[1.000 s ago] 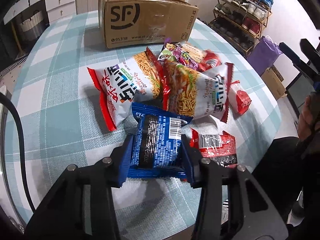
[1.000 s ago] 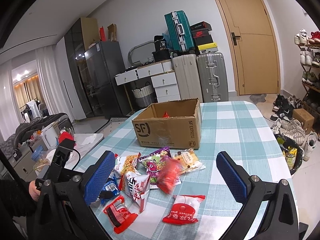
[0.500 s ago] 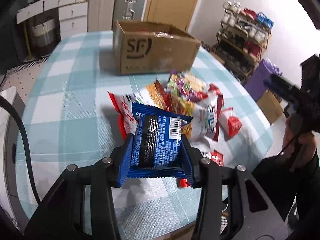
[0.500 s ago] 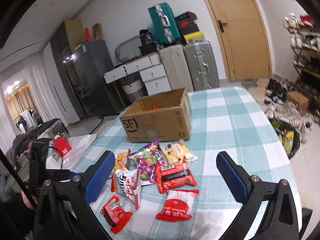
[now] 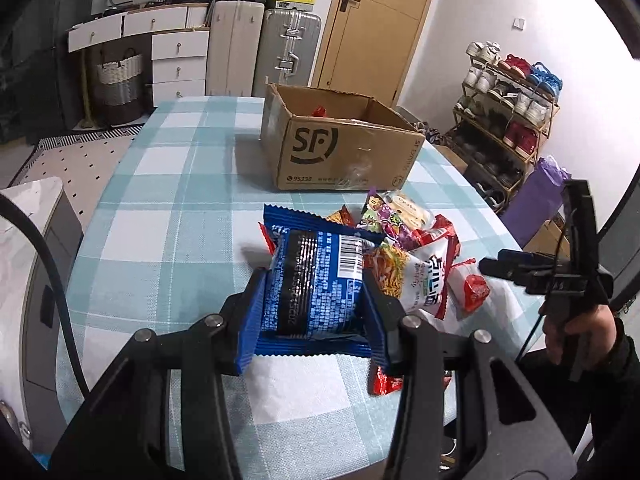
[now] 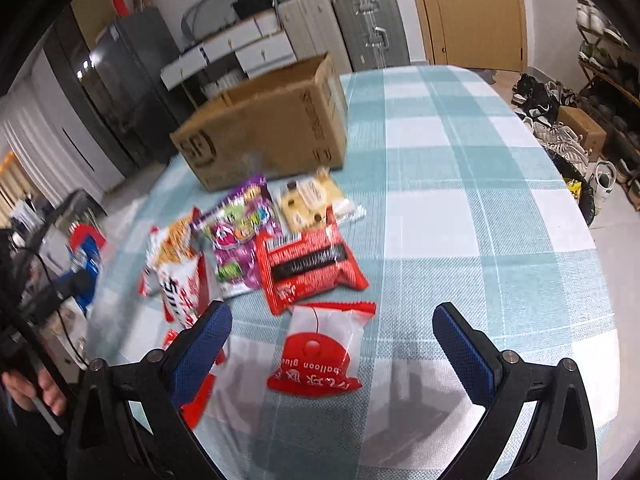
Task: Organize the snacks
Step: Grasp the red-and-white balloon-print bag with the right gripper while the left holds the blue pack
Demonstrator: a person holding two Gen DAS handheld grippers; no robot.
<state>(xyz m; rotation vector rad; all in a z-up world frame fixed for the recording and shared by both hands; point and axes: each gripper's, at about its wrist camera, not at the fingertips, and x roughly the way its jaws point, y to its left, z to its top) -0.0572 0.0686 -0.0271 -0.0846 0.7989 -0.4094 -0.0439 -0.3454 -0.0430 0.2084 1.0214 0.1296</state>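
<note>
Left tongs (image 5: 316,304) grip the blue pack (image 5: 316,280), box (image 5: 340,148) ahead; right tongs (image 6: 332,344) gape wide above the glue packet (image 6: 320,352) — boxing next.

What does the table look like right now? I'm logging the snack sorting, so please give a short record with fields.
Left hand-held gripper: shut on blue packet, held above the table
Right hand-held gripper: open, over balloon glue packet
Cardboard box: open, on the checked tablecloth, behind the snacks
Loose snacks: red packet, purple packet, noodle packet
</note>
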